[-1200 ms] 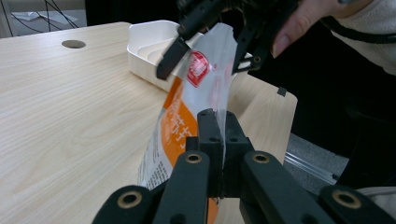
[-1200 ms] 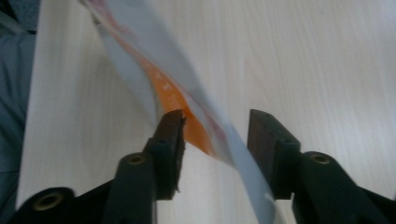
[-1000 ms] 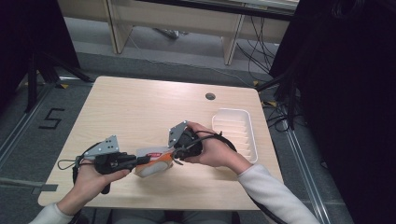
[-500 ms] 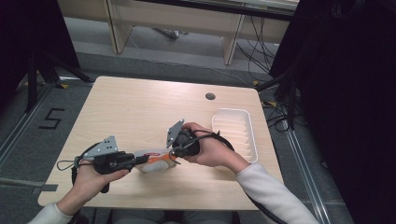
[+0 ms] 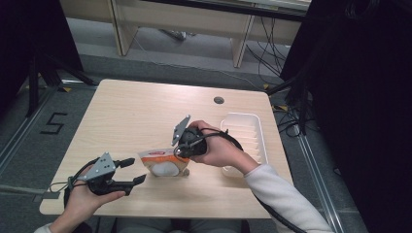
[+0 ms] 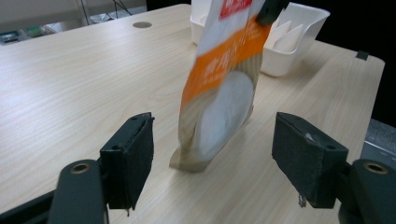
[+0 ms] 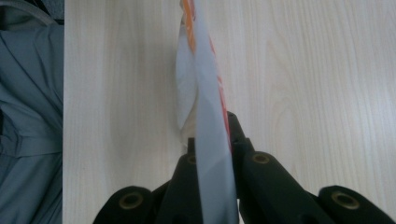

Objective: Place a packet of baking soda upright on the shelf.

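Since the earlier frames the left gripper (image 5: 130, 172) has drawn back from the pouch (image 5: 164, 162) toward the near left corner of the table (image 5: 126, 111), and a clear gap of bare wood now lies between its jaws and the pouch, where half a second ago they were right up against it. Its jaws are spread wide with nothing between the pads; in the left gripper view the pouch (image 6: 223, 88) stands ahead of them, centred between the two black pads but out of their reach. The pouch is white with an orange band, a red label near its top and a round white patch on its face. It stands on its bottom edge on the table, leaning a little, near the front middle of the tabletop. The right gripper (image 5: 182, 148) comes down on it from above and pinches its top edge; in the right gripper view the jaws are pressed together on the thin seam of the pouch (image 7: 205, 121), which runs straight up between them. The person's right hand (image 5: 218, 148) wraps the gripper body, with the cable looping over the wrist. Just beside that hand, on the right side of the table, sits a white tray (image 5: 252, 127) with ribbed dividers, apart from the pouch.
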Demonstrator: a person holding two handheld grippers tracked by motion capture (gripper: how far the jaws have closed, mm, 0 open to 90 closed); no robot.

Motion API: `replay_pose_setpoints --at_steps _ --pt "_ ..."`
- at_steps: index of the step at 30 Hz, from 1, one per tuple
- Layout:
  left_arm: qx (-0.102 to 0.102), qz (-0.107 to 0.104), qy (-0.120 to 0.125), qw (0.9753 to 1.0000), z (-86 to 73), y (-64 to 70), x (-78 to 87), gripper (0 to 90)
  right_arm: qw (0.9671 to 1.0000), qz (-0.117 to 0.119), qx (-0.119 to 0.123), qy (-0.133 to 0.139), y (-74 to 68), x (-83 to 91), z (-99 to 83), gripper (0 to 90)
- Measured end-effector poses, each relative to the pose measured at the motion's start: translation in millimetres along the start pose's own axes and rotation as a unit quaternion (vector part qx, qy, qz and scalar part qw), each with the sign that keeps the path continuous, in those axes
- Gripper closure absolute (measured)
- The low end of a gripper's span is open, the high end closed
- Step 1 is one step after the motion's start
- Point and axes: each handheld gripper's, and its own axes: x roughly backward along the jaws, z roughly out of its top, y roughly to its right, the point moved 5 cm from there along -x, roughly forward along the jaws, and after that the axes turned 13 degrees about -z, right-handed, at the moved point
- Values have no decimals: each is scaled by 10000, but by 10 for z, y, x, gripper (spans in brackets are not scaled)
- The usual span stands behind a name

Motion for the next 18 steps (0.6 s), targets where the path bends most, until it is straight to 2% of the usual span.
replay_pose_setpoints --at_steps 3,4,5,7,8,11,14,18 --pt "60 11 -80 9999 -35 -11 -4 291 10000 4 -65 -21 9 19 20 900" --pt "85 6 -33 10000 -45 -19 -18 292 10000 32 -75 19 9 26 35 900" --pt "81 40 -107 9999 -53 -24 -10 294 10000 24 -75 -3 28 50 44 900" --pt "143 42 -53 9999 -54 -27 -22 296 9995 -14 -235 -189 34 91 38 900" --pt "147 39 -45 9999 -58 -31 -26 300 9999 -12 -120 -121 60 93 45 900" --pt "187 31 -63 9998 -67 -36 -31 305 9995 -37 -232 -209 66 127 42 900" --pt "213 -5 -66 9998 -85 -41 -58 308 9997 -92 -95 -181 118 173 41 900" --pt "214 39 -72 9997 -85 -50 -61 308 9996 -116 -114 -231 174 213 13 900"
